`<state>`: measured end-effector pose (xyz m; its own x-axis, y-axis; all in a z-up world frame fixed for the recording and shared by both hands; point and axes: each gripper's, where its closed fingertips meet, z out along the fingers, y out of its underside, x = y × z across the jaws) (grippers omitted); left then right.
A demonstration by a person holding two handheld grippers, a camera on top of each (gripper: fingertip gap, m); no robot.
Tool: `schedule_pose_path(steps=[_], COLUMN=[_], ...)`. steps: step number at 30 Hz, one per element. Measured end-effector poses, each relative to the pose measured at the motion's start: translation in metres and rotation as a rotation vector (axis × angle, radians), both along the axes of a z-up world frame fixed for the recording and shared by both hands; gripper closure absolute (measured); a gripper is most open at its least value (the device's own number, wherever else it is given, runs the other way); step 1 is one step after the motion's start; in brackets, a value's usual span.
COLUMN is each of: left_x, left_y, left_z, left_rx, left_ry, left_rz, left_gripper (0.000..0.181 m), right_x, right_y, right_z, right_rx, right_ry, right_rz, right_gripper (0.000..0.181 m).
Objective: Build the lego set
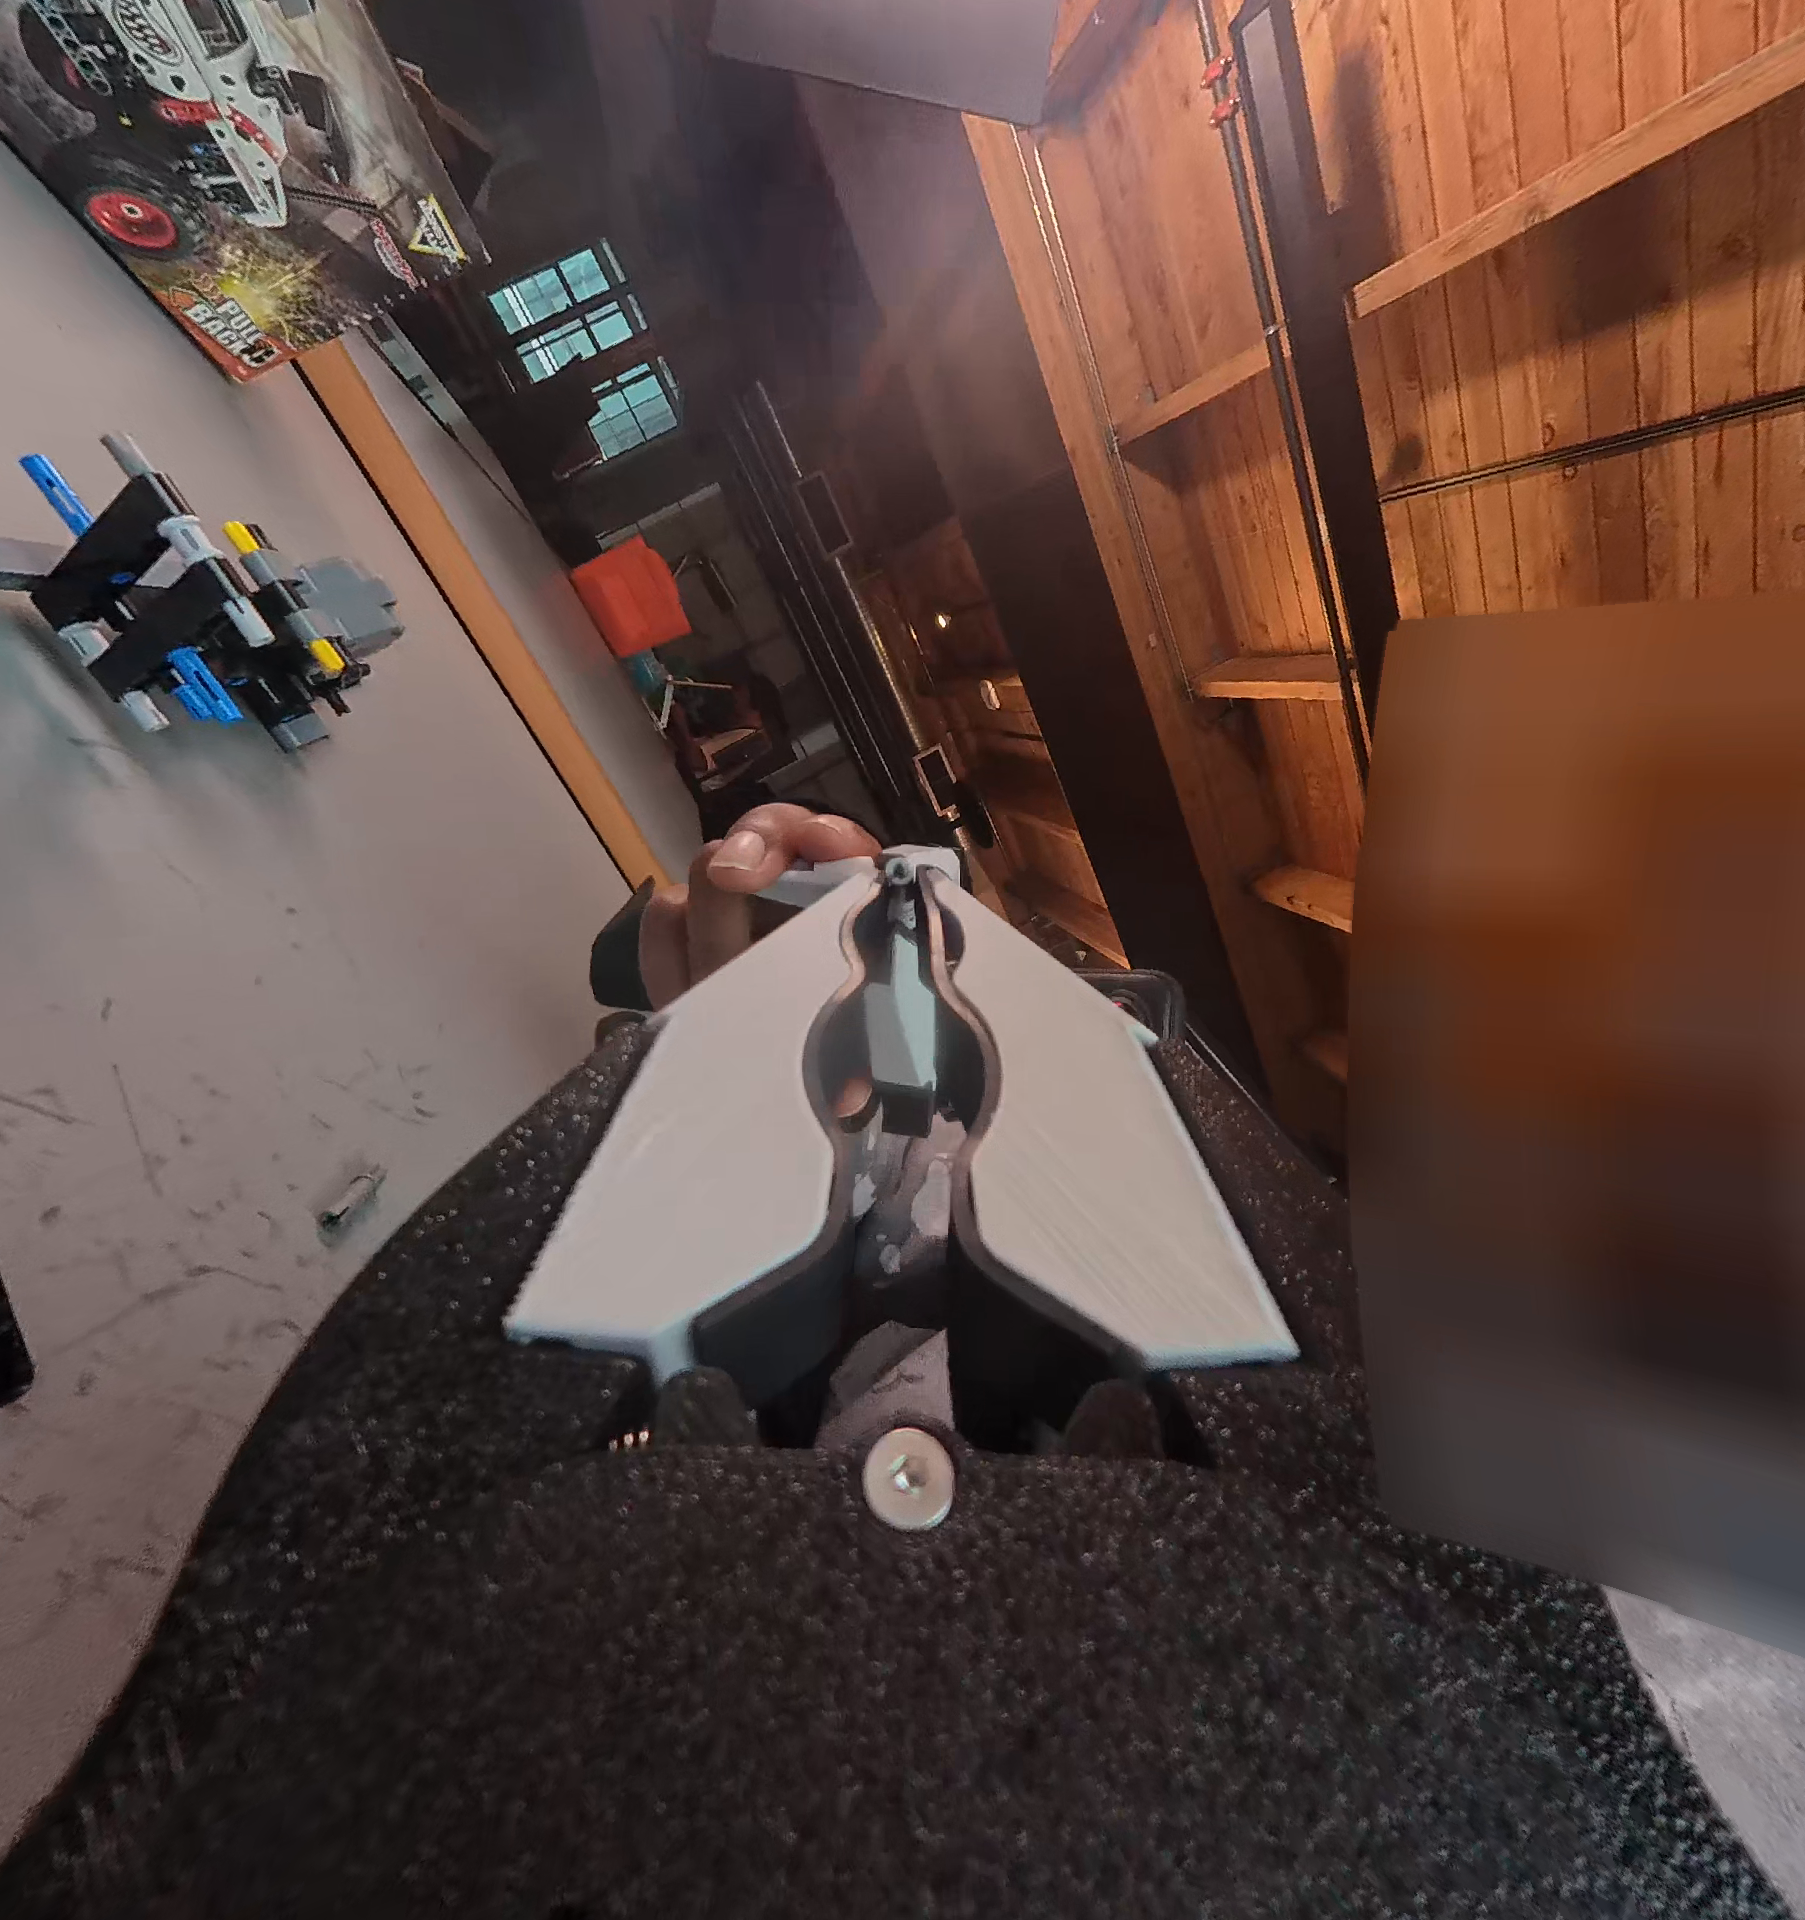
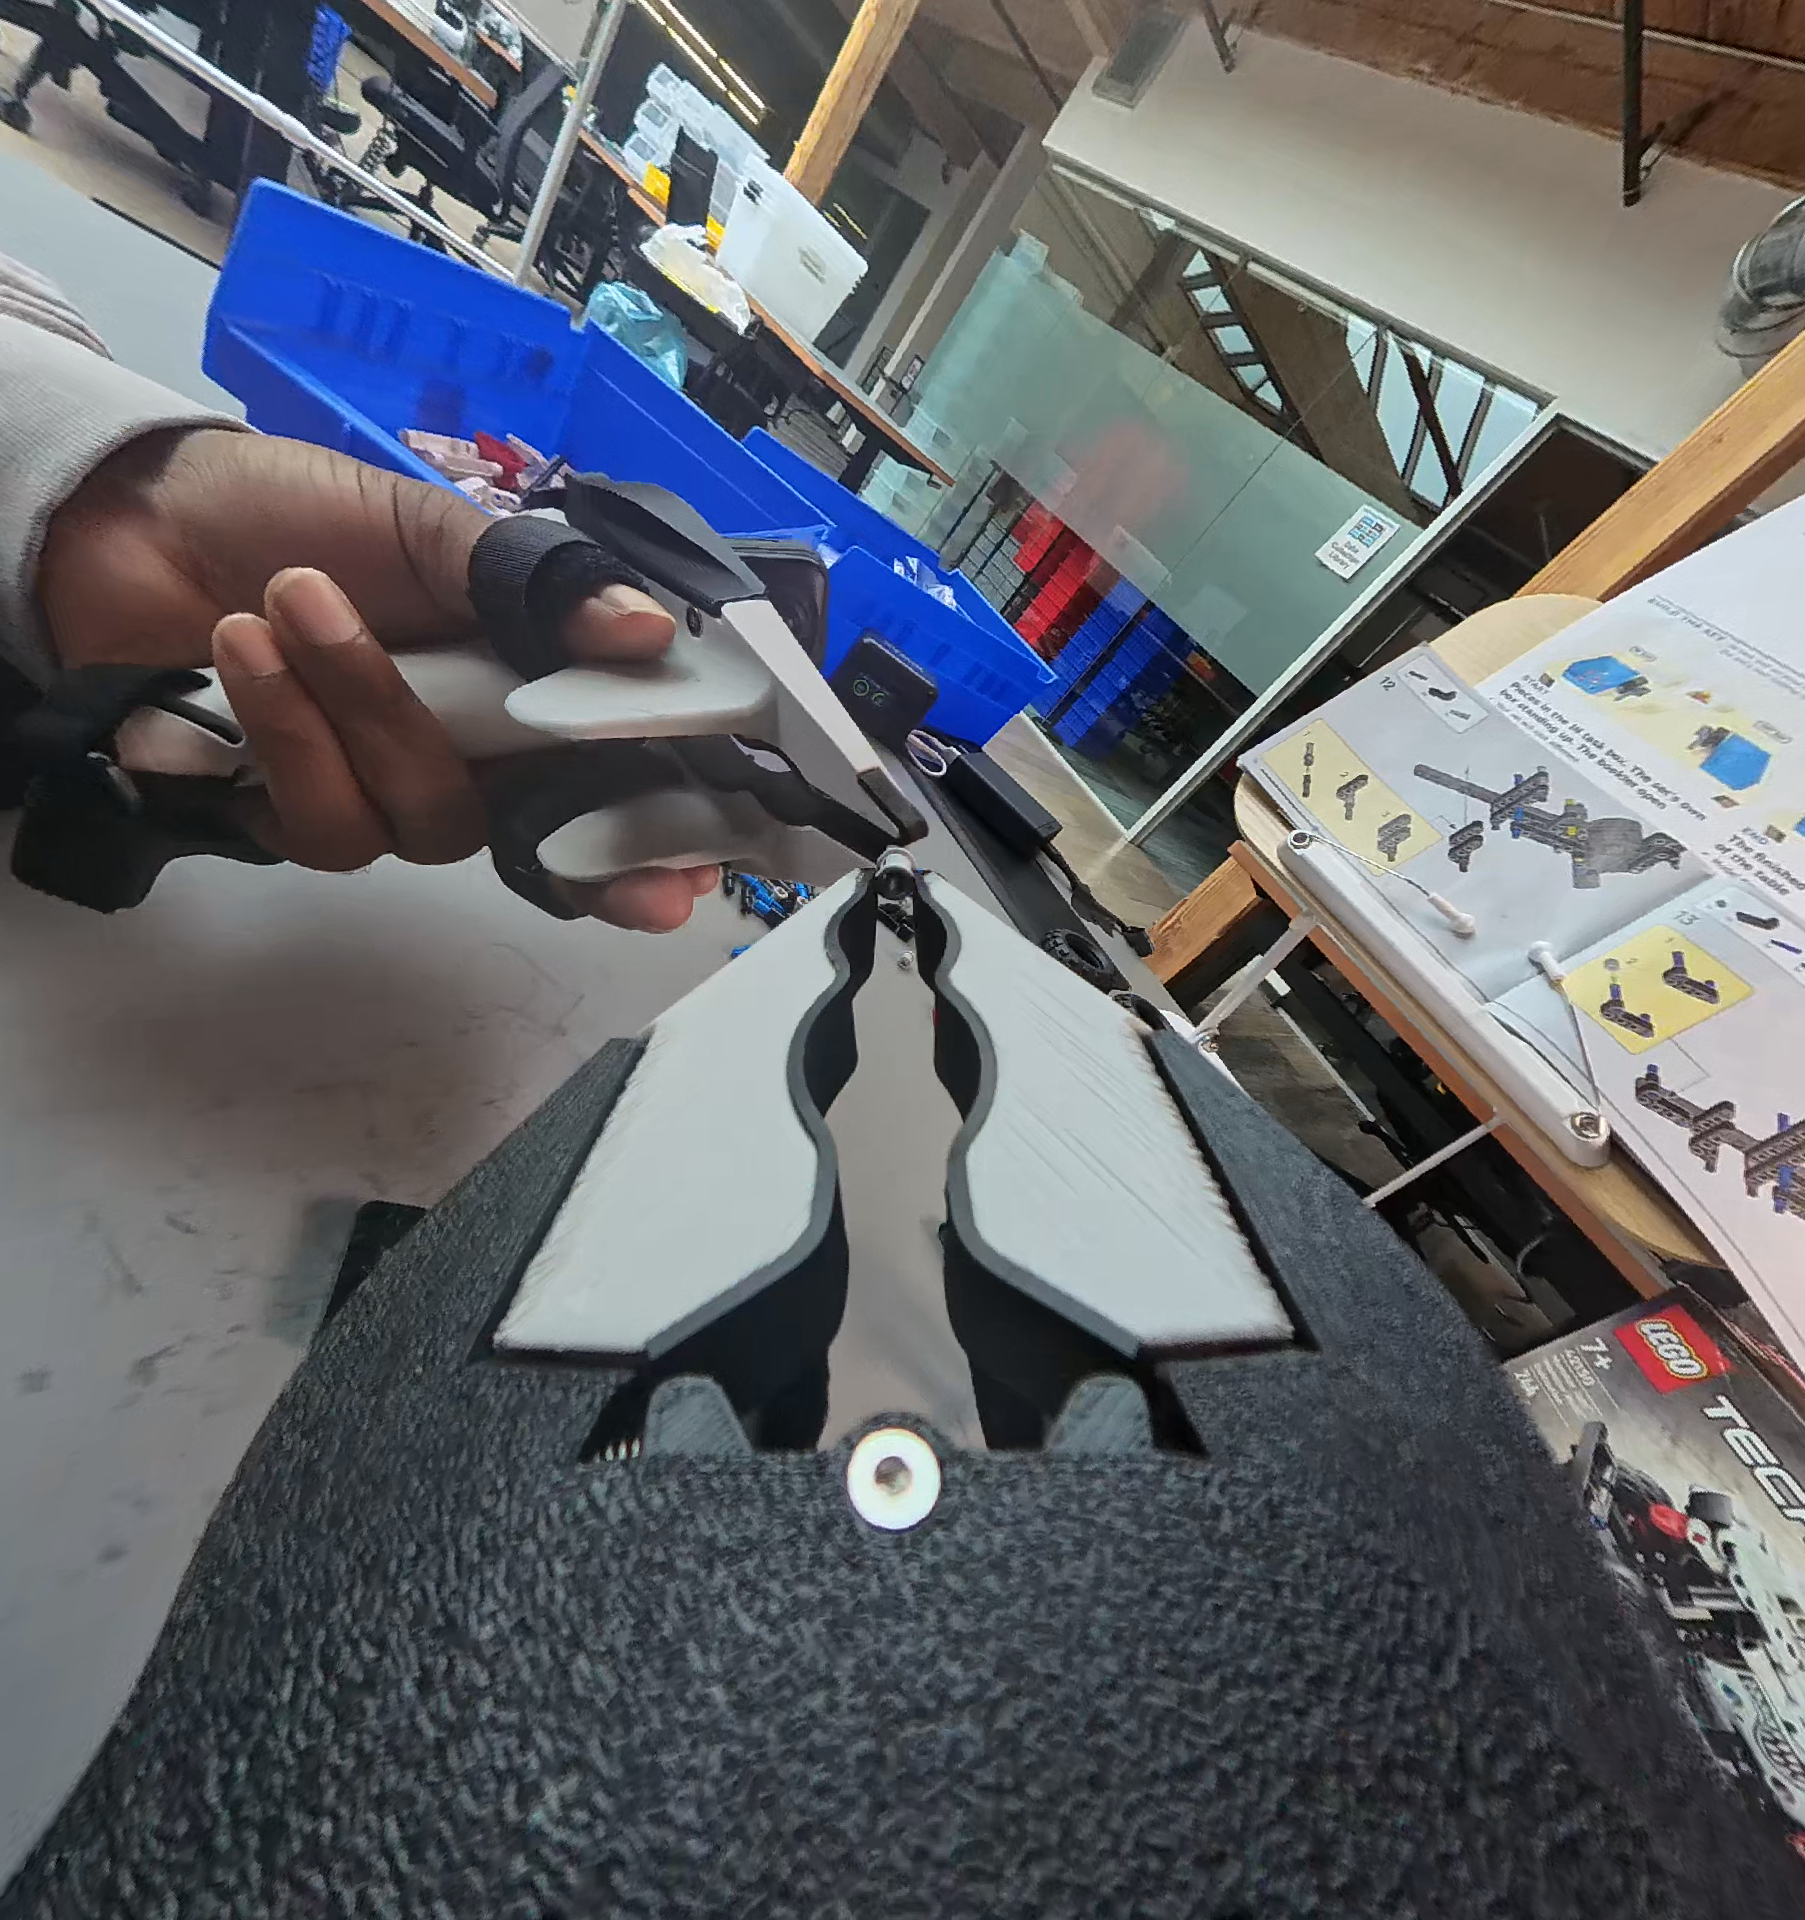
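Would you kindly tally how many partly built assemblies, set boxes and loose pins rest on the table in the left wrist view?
Partly built assembly: 1
Set box: 1
Loose grey pin: 1
Total: 3

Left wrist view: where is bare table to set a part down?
Bare table lies between the partly built model, the loose grey pin and the left gripper. It is crowded at the lego box.
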<state>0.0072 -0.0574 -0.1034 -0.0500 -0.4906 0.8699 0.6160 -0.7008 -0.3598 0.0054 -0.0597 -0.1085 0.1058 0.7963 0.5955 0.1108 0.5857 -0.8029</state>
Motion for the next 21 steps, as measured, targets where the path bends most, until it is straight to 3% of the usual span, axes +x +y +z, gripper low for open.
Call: schedule_pose_path(steps=[1,5,11,17,21], left_x=[0.001,0.009,0.026,0.032,0.032], left_y=[-0.001,-0.014,-0.034,-0.039,-0.042], left_z=[0.0,-0.006,-0.012,-0.014,-0.004], left_rx=[0.008,0.103,0.203,0.21,0.23], left_ry=[0.01,0.182,0.353,0.348,0.248], left_rz=[-0.013,-0.08,-0.199,-0.242,-0.26], left_gripper=[0.175,0.17,0.166,0.172,0.173], right_x=[0.001,0.01,0.021,0.023,0.023], right_y=[-0.001,-0.01,-0.031,-0.036,-0.04], right_z=[0.0,-0.004,-0.012,-0.012,-0.001], right_rx=[-0.001,-0.103,-0.063,-0.04,-0.079], right_ry=[-0.013,-0.091,-0.177,-0.201,-0.141], right_rz=[0.015,0.135,0.251,0.255,0.266], right_gripper=[0.175,0.175,0.175,0.175,0.174])
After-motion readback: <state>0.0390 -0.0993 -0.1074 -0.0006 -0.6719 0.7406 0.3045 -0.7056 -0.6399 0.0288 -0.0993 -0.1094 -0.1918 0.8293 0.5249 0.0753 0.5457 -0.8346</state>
